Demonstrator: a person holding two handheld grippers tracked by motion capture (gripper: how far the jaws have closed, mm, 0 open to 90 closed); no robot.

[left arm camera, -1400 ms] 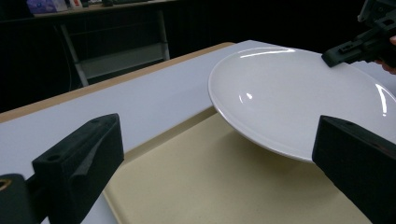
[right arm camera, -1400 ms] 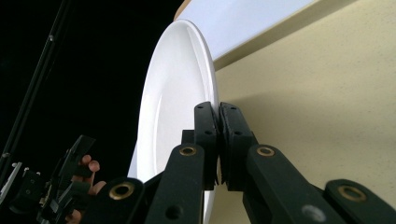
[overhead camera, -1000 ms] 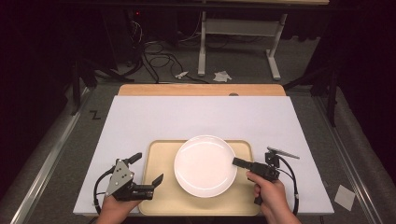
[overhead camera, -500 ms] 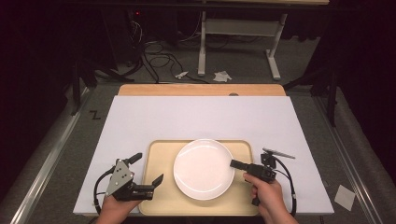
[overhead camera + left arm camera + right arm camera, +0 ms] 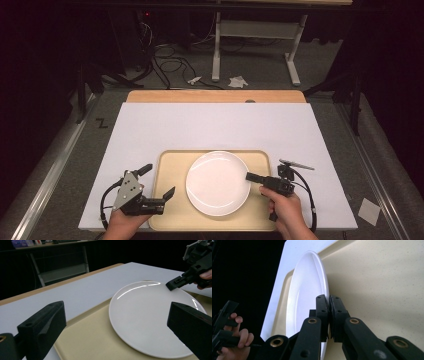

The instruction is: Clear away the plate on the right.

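A round white plate lies on a beige tray near the table's front edge. My right gripper reaches in from the right and is shut on the plate's right rim. In the right gripper view the two jaws pinch the thin edge of the plate over the tray. My left gripper is at the tray's left edge, open, with nothing between its fingers. In the left gripper view its jaws stand wide apart in front of the plate, with the right gripper at the far rim.
A white cover spreads over the wooden table, with bare room behind the tray. Past the far edge there are a desk frame, cables and paper scraps on the dark floor.
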